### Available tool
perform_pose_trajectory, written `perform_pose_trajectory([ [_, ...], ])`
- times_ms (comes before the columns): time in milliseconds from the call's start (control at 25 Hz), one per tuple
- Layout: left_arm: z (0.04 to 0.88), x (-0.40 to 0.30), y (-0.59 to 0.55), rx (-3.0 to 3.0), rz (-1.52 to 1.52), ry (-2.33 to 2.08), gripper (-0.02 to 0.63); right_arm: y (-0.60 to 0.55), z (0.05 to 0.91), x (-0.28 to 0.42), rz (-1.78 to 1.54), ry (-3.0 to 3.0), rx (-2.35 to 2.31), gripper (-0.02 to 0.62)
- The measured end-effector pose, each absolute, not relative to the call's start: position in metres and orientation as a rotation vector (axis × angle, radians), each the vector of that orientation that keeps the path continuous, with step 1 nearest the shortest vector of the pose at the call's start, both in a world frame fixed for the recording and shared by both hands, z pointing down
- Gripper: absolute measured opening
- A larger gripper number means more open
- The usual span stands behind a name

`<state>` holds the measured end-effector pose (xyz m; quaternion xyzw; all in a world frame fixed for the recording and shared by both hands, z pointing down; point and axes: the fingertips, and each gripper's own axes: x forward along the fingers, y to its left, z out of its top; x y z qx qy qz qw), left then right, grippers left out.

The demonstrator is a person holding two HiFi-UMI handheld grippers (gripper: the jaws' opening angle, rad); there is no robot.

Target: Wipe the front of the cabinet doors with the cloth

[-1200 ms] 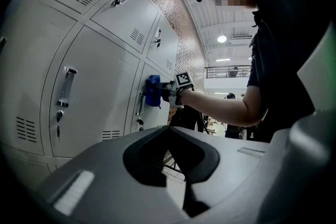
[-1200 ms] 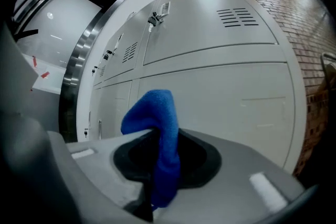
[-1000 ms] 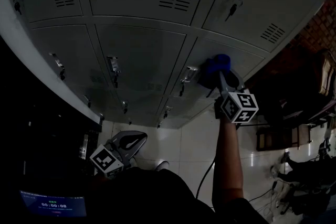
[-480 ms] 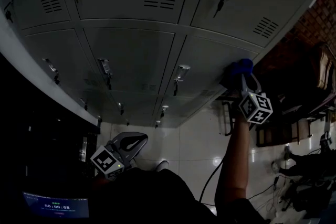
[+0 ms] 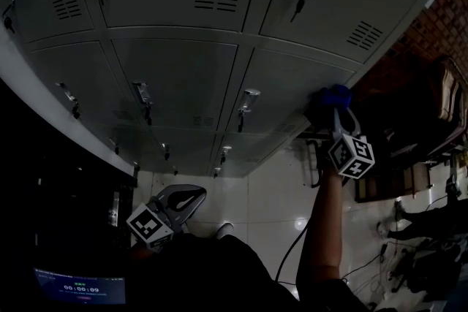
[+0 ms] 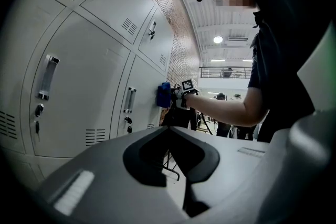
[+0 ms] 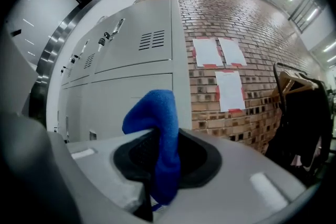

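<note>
Your left gripper (image 5: 183, 199) hangs low by your body, well apart from the cabinet, with its jaws closed together and nothing between them.

Ahead of it runs the bank of grey cabinet doors (image 5: 175, 77), smooth painted metal with vent slots. Each door has a handle (image 5: 247, 100), and some have a dangling key (image 5: 298, 7).

Further right, your right gripper (image 5: 335, 110) is raised at arm's length, its jaws clamped on the blue cloth (image 5: 330, 97). The cloth meets the lower right-hand door (image 5: 292, 80) close to that door's right edge, near the cabinet's end corner and the brick wall (image 7: 231, 23).

In the right gripper view the cloth (image 7: 160, 134) is pinched along a fold. A thick loop of it flops forward over the jaw tips.

- **Feel:** it looks soft, light and limp, with no stiffness of its own, so the tips behind it have to supply the pressure.
- **Grip:** it probably grips the paint a little, so drag could tease it out of a shallow pinch. Hold it deep, at the bunched middle.
- **Snags:** the loose loop could catch on handles and keys.
</note>
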<state>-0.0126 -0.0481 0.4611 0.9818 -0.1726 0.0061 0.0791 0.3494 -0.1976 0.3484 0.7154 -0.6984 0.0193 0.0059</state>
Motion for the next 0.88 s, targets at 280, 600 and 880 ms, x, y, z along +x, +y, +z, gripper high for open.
perform_pose_trajectory([
  [280, 0.463, -0.029, -0.049, 2.922, 0.037, -0.575, 0.000, -0.200, 0.361, 0.261, 0.063, -2.379, 2.074, 0.071],
  [600, 0.465, -0.053, -0.047, 2.916, 0.042, -0.662, 0.000, -0.228, 0.383, 0.164, 0.096, -2.514, 1.837, 0.071],
  [880, 0.470, -0.082, -0.047, 2.898, 0.048, -0.768, 0.000, -0.248, 0.400, 0.124, 0.121, -2.532, 1.737, 0.071],
])
